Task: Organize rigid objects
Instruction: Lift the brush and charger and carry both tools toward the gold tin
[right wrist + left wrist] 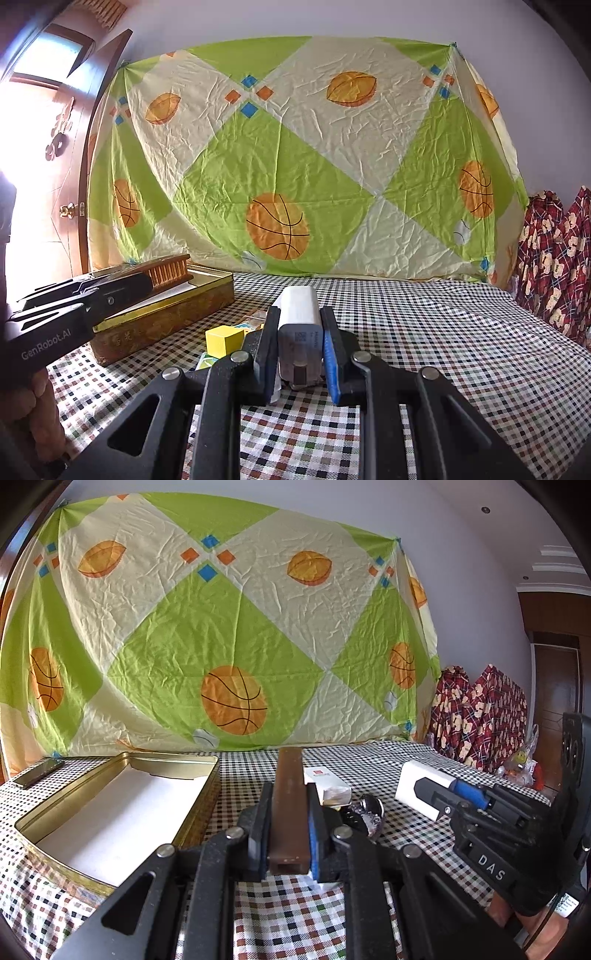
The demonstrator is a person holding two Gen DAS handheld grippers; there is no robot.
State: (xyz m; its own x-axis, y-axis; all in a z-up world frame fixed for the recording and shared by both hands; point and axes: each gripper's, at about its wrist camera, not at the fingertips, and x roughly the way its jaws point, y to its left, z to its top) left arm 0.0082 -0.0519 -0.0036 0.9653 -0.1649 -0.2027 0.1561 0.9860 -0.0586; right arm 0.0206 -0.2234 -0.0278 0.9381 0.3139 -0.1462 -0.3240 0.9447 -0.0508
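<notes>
Brown comb (pixel 290 805): 1, long, rigid, dark brown bar with a hollow square end facing the left wrist camera; the right wrist view shows its row of amber teeth (pixel 168 272). It is raised above the open tin, clear of the checked tablecloth (pixel 303 915).

White charger block (pixel 300 325): 1, rounded white plastic, grey printed label and a metal socket on the near end. It is held above the cloth near the table's middle, right of the tin.

Gold tin (pixel 122 805): 1, rectangular, lid off, white lining, patterned brown outer wall (pixel 162 321); it sits toward the table's left edge.

Small white carton (pixel 327 784): 1, red mark on top, lying on the cloth beyond the left tongs.

Yellow cube (pixel 223 339): 1, on the cloth just right of the tin's near corner, beside coloured cards too hidden to count.

Shiny dark rounded item (pixel 365 812): 1, kind unclear, just right of the left tongs.

Phone (pixel 38 773): 1, dark, at the far left corner of the table.

Left gripper (pixel 290 825): jaws pressed in on the brown comb, pinching it along both long sides.

Right gripper (pixel 300 349): jaws clamped on the white charger block, the black pad on one side and the blue pad on the other.
</notes>
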